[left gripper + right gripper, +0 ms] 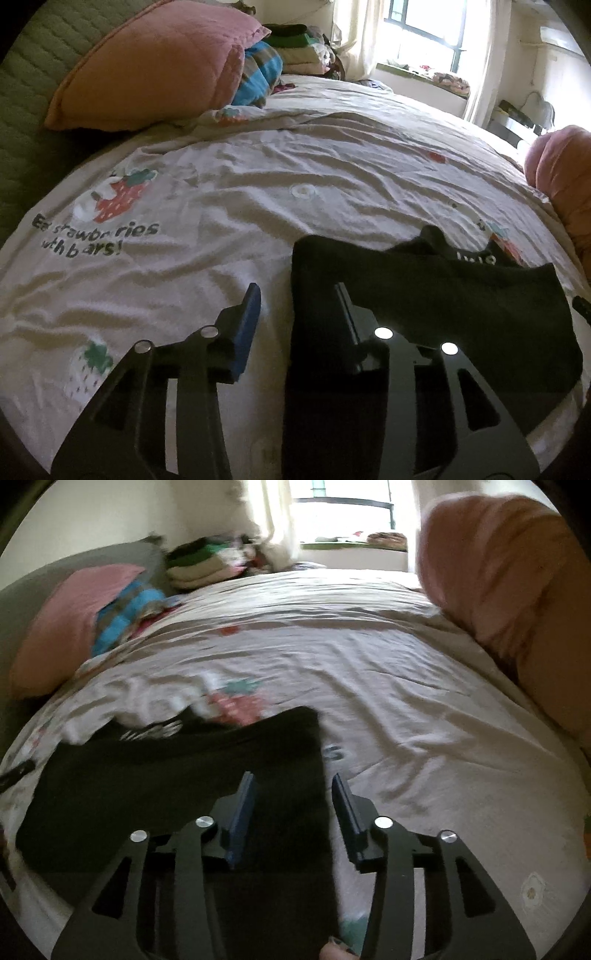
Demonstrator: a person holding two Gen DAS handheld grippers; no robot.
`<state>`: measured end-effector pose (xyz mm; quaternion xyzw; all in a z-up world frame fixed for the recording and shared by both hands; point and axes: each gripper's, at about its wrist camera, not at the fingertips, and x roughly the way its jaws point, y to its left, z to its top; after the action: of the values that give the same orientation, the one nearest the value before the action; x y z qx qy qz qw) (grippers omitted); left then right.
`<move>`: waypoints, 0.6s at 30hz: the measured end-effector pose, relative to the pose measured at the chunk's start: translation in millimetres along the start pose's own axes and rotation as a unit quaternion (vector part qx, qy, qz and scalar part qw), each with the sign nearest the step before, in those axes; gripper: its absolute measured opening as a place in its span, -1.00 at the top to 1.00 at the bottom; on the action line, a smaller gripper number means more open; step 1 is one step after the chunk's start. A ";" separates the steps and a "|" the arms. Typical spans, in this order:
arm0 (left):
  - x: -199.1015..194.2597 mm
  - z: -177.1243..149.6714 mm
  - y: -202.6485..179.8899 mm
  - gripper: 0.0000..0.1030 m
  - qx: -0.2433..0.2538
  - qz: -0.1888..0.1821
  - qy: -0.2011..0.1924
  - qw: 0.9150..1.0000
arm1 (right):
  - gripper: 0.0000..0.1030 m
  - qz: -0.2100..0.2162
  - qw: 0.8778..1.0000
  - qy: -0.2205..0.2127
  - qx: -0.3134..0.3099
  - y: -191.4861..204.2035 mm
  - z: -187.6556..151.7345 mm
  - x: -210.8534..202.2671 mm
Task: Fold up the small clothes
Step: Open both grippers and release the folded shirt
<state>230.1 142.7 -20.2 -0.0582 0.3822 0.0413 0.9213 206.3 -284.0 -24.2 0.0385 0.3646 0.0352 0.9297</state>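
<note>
A small black garment with white lettering on its band lies flat on the strawberry-print bedsheet. My left gripper is open, its fingers straddling the garment's left edge, the right finger over the cloth. In the right wrist view the same garment lies low and left. My right gripper is open, straddling the garment's right edge, its left finger over the cloth and its right finger over the sheet.
A pink pillow and a blue striped cloth lie at the far left, with a pile of folded clothes behind. Another pink pillow sits at the right. A window is beyond the bed.
</note>
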 end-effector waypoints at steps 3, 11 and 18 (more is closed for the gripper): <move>-7.6 -9.0 -2.4 0.24 0.002 -0.004 0.013 1.000 | 0.01 0.025 0.999 0.013 -0.032 19.3 -11.2 -9.0; -21.1 -36.2 -21.4 0.14 0.011 -0.021 0.037 0.999 | -0.03 0.048 0.995 0.056 -0.065 40.3 -39.1 -20.8; -13.7 -67.3 -25.3 0.13 0.009 -0.020 0.085 0.996 | -0.06 0.029 0.995 0.093 -0.036 20.1 -58.5 -19.5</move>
<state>176.4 107.9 -55.8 -0.0605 0.4579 0.0145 0.8868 151.5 -263.1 -51.9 0.0118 0.4470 0.0786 0.8910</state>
